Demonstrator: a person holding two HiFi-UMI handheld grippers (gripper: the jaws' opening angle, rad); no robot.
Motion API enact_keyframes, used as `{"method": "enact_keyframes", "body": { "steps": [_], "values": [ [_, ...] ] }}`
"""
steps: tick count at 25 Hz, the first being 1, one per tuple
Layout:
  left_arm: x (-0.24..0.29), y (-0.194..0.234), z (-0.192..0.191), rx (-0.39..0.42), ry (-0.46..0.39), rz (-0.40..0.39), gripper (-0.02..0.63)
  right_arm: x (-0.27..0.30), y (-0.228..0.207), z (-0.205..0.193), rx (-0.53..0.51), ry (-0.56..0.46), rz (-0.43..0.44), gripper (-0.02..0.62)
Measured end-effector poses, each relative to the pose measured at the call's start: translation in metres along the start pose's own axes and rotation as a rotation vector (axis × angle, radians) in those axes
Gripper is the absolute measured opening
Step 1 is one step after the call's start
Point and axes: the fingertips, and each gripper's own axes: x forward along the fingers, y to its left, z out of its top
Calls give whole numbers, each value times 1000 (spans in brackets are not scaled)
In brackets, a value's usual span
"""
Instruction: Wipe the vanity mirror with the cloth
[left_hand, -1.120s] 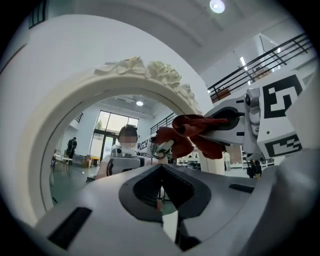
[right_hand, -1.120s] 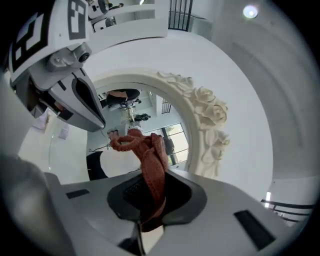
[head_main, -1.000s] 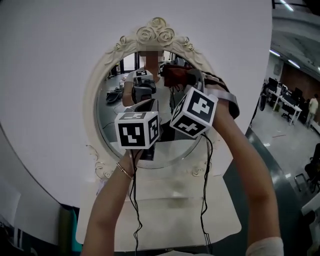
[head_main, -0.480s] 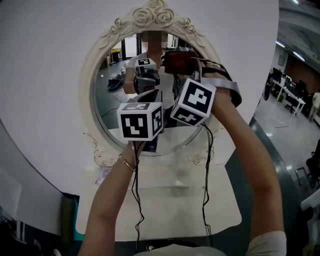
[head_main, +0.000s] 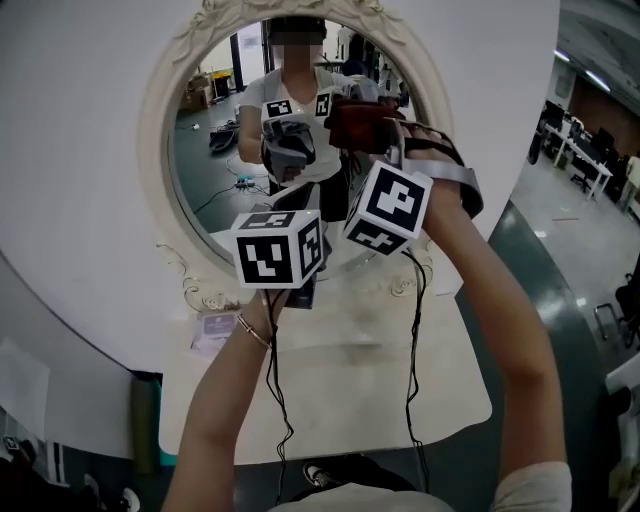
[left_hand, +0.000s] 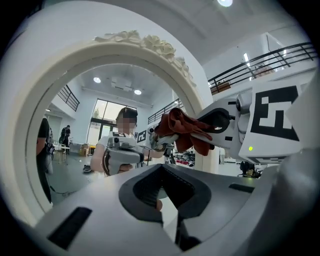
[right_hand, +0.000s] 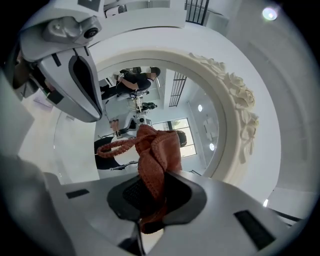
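The right tongs (right_hand: 152, 192) clamp the cloth (right_hand: 157, 155) near the right rim of the mirror (head_main: 215, 130). The left tongs (left_hand: 162, 187), slightly parted and empty, crowd just left of them. Open glass spreads leftward.

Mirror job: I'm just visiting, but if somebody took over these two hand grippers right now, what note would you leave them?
Right gripper: shut on the cloth, raised in front of the mirror, toward the glass's upper right.
Left gripper: jaws slightly apart, empty, held beside the right one.
Done: cloth is in hand and up at the mirror. How much has been wiped can't be told.
Left: wipe across the glass.
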Motion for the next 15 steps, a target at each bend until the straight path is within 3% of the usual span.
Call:
{"method": "enact_keyframes", "body": {
  "steps": [15],
  "values": [
    [-7,4,-172,-96,255,8,6,-7,152,-29,73,24,169,60]
  ]
}}
